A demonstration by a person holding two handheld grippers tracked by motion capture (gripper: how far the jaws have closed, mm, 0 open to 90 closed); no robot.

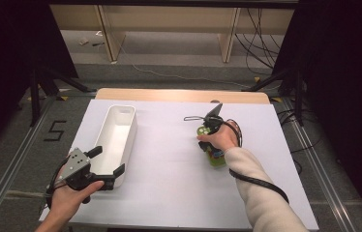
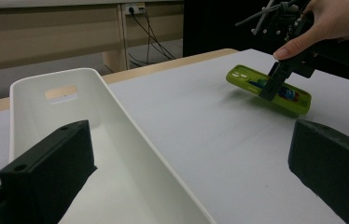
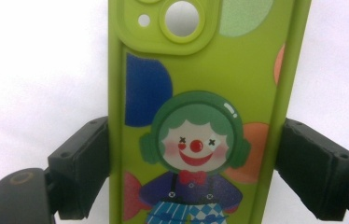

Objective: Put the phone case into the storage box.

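In the middle right of the high view, the right gripper [image 1: 207, 140] stands over the green soft phone case with a clown picture [image 1: 214, 157], which lies flat on the white table sheet [image 1: 169, 159]. In the right gripper view its jaws pinch both long edges of the case. At lower left, the left gripper [image 1: 107, 165] has its jaws spread across the near end of the long white plastic tray [image 1: 117, 133].
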